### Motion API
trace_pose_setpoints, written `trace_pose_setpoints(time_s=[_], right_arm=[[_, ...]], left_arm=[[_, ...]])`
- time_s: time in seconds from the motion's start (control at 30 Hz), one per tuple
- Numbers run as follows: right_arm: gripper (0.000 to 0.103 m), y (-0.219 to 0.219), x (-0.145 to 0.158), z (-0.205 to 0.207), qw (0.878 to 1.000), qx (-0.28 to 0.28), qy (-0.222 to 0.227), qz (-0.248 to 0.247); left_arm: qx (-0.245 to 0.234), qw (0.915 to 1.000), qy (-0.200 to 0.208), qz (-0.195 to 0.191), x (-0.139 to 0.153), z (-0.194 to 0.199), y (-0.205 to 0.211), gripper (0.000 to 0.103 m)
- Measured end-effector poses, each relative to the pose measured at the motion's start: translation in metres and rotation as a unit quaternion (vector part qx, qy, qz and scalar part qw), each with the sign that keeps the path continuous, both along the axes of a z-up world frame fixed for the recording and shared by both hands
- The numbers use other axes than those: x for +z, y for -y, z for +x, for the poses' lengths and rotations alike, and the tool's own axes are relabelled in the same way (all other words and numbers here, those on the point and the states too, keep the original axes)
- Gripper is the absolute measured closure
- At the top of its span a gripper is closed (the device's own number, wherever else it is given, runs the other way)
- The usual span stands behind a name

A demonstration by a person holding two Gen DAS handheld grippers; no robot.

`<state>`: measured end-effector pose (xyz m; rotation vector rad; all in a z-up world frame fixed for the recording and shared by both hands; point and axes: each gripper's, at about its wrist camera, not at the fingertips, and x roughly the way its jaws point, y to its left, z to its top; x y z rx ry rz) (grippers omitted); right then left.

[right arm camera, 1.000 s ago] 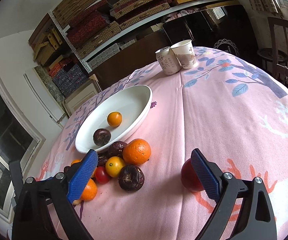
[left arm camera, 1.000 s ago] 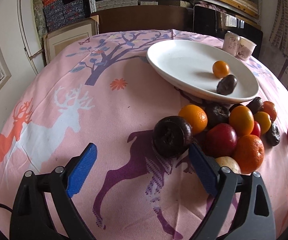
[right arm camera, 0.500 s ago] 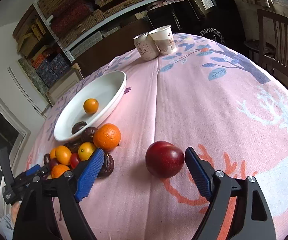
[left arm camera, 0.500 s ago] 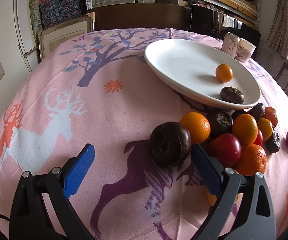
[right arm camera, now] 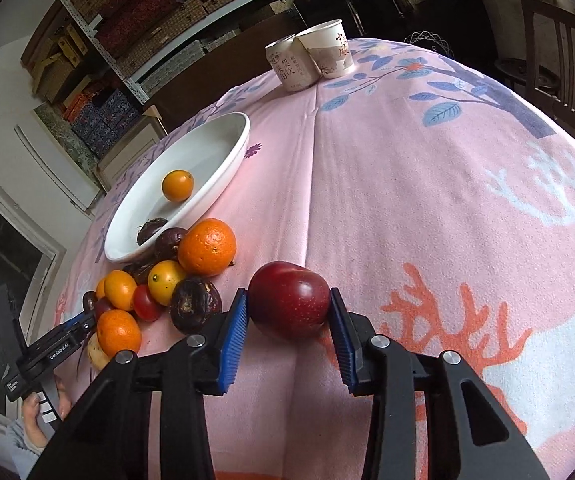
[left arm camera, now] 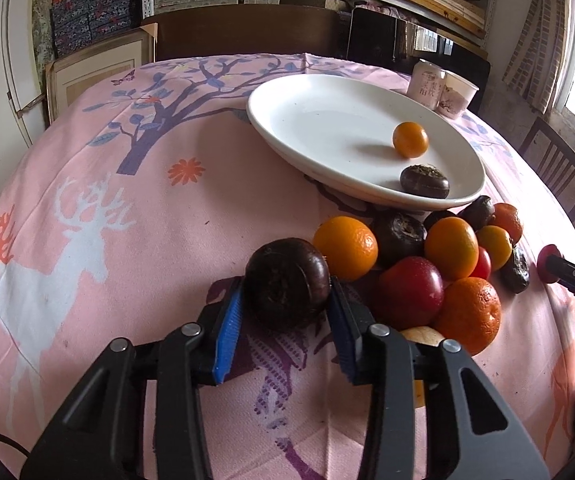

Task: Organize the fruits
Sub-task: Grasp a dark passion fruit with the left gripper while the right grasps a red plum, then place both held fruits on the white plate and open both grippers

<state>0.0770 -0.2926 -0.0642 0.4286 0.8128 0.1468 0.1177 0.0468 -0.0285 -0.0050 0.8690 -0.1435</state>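
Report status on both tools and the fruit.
Left tool closing on dark purple fruit, pads touching. Right tool closing on red plum. White plate holds two fruits; pile beside it. Path to plate clear.

A pale fruit [left arm camera: 423,336] lies mostly hidden behind the left gripper's [left arm camera: 286,308] right finger. The plate [right arm camera: 223,168] rim covers part of a dark fruit [right arm camera: 149,230]. The cup [right arm camera: 329,50] print is too small to read. The hand [right arm camera: 37,420] is cut by the edge.

left tongs [left arm camera: 285,312] closing (angled down), right tongs [right arm camera: 287,318] closing
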Motion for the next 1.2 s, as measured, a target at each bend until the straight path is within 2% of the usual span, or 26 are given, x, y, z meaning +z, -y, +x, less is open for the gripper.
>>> trace_pose_setpoints(time_s=[0.17,0.27,0.37,0.5,0.6,0.67,0.77,0.83,0.87,0.9,0.93,0.97,1.0,1.1,1.2], right_arm=[[0.063,-0.001,0.004,-0.002,1.0,0.005,0.016,0.008],[0.063,-0.005,0.011,-0.004,0.999,0.012,0.034,0.01],[0.063,-0.02,0.029,0.006,0.998,0.033,0.052,0.003],[0.063,-0.051,0.067,0.031,0.994,0.067,0.083,-0.001],[0.063,-0.079,0.086,0.054,0.99,0.085,0.105,-0.027],[0.063,-0.094,0.088,0.07,0.988,0.091,0.111,-0.048],[0.063,-0.11,0.075,0.095,0.988,0.093,0.103,-0.067],[0.063,-0.112,0.062,0.108,0.989,0.094,0.093,-0.063],[0.061,-0.111,0.056,0.111,0.99,0.098,0.086,-0.058],[0.06,-0.109,0.054,0.112,0.99,0.1,0.083,-0.057],[0.053,-0.106,0.055,0.111,0.99,0.099,0.088,-0.053],[0.038,-0.106,0.059,0.107,0.989,0.091,0.1,-0.052],[0.034,-0.104,0.062,0.102,0.989,0.082,0.114,-0.053],[0.032,-0.102,0.069,0.091,0.986,0.081,0.136,-0.055],[0.032,-0.099,0.068,0.088,0.986,0.075,0.135,-0.055]], left_arm=[[0.012,0.9992,0.038,0.0,0.015,-0.01,-0.004,0.063],[0.016,0.9978,0.059,-0.023,0.032,-0.015,-0.006,0.063],[0.007,0.9966,0.064,-0.051,0.051,-0.004,-0.003,0.063],[0.01,0.9964,0.069,-0.048,0.069,0.025,0.012,0.063],[0.013,0.9972,0.068,-0.029,0.068,0.048,0.026,0.063],[0.012,0.9978,0.062,-0.017,0.061,0.06,0.034,0.063],[0.004,0.999,0.043,-0.004,0.043,0.076,0.042,0.063],[-0.005,0.9995,0.03,0.01,0.031,0.082,0.046,0.063],[-0.007,0.9994,0.031,0.016,0.028,0.083,0.048,0.061],[-0.009,0.9991,0.036,0.022,0.028,0.082,0.05,0.053],[-0.011,0.9987,0.041,0.027,0.029,0.081,0.052,0.047],[-0.011,0.9982,0.05,0.031,0.032,0.078,0.053,0.034],[-0.01,0.9973,0.064,0.035,0.036,0.073,0.055,0.023],[-0.01,0.9931,0.101,0.058,0.046,0.059,0.06,0.019],[-0.012,0.9916,0.108,0.071,0.046,0.053,0.061,0.018]])
